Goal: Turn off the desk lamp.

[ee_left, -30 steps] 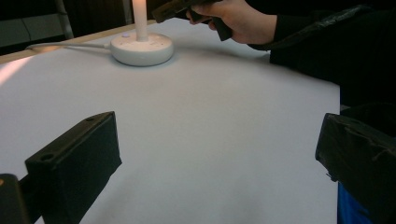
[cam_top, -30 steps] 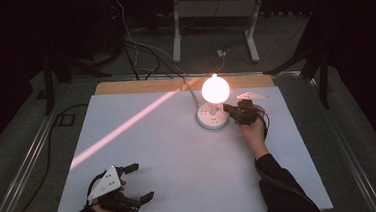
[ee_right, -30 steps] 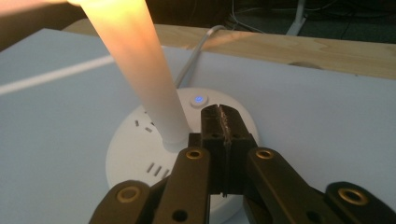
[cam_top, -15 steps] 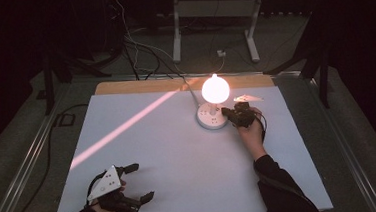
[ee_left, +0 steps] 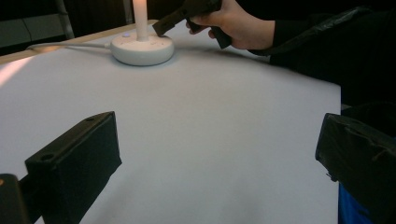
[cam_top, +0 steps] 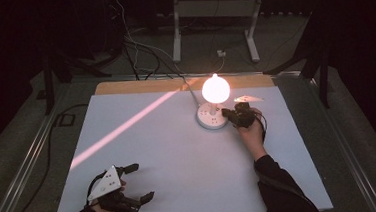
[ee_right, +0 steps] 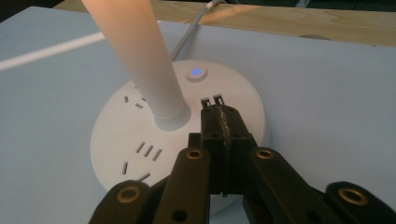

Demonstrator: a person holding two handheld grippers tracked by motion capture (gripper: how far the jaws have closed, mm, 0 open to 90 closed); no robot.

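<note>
A lit lamp with a glowing round bulb (cam_top: 215,88) stands on a round white base (cam_top: 211,116) at the table's far middle. The base (ee_right: 116,135) carries socket slots and a blue-lit button (ee_right: 196,72). My right gripper (ee_right: 220,112) is shut with nothing between its jaws. Its tips hover over the base's top just short of that button, beside the lamp stem (ee_right: 140,56); I cannot tell whether they touch. From above, the right gripper (cam_top: 228,114) reaches in from the base's right. My left gripper (cam_top: 141,181) rests open at the near left, far from the lamp.
A white sheet (cam_top: 180,161) covers the table, with a wooden strip (cam_top: 139,87) along its far edge. The lamp's cable (cam_top: 187,86) runs off the back. A bright streak of light (cam_top: 122,128) crosses the sheet diagonally. A metal stand (cam_top: 209,14) stands on the dark floor behind.
The right gripper has shifted slightly beside the lamp base, and its grey top plate now shows. The left gripper has stayed put.
</note>
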